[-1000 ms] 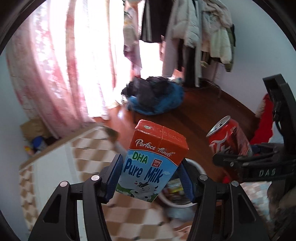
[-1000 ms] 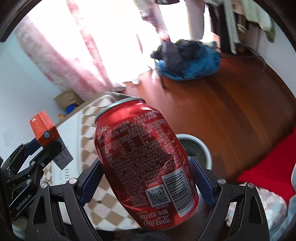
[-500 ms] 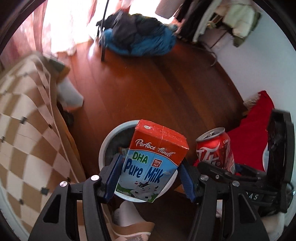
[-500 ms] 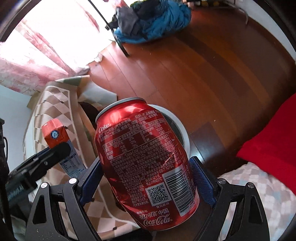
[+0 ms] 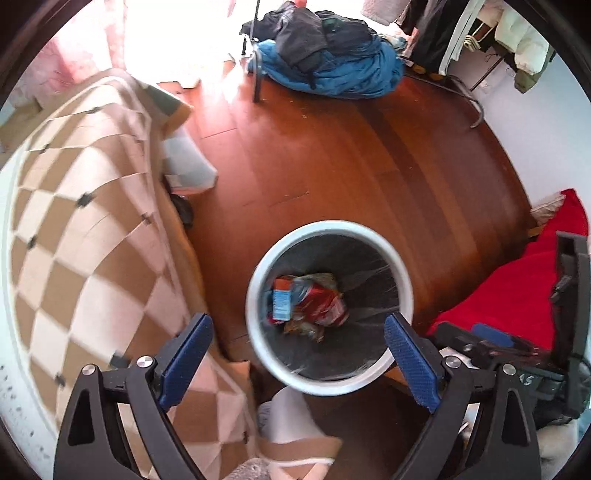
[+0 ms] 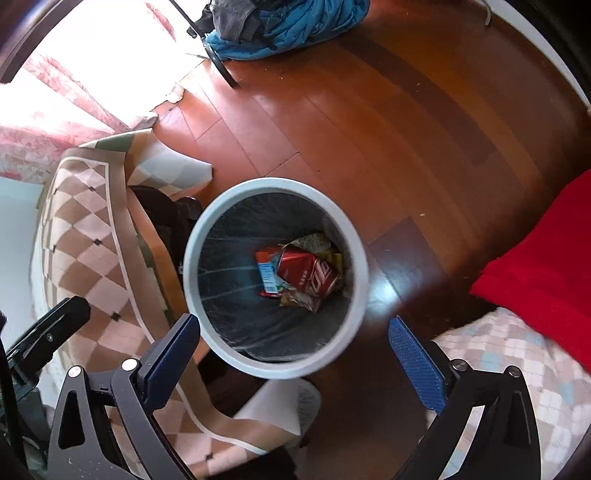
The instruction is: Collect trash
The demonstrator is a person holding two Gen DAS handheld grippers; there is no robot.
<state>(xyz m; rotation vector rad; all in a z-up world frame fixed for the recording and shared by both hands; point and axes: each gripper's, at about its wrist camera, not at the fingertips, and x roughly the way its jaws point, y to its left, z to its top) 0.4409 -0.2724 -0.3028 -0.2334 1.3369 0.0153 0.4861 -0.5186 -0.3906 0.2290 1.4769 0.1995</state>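
A round white-rimmed trash bin (image 5: 255,291) (image 6: 364,273) with a dark liner stands on the wooden floor right below both grippers. At its bottom lie the milk carton (image 5: 282,301) (image 6: 266,271), the red cola can (image 5: 325,304) (image 6: 308,273) and crumpled wrappers (image 6: 312,242). My left gripper (image 5: 297,360) hangs open above the bin's near rim, nothing between its blue pads. My right gripper (image 6: 293,354) is also open and empty over the near rim. The right gripper's black frame (image 5: 517,350) shows at the right of the left wrist view.
A checkered beige cloth (image 5: 81,229) (image 6: 92,258) drapes over furniture left of the bin. A red blanket (image 5: 517,295) (image 6: 546,258) lies to the right. A pile of blue and dark clothes (image 5: 325,62) (image 6: 280,26) sits on the far floor by a metal stand.
Both grippers opened over the bin. The milk carton left the left gripper and the cola can left the right gripper; both now lie inside the bin.
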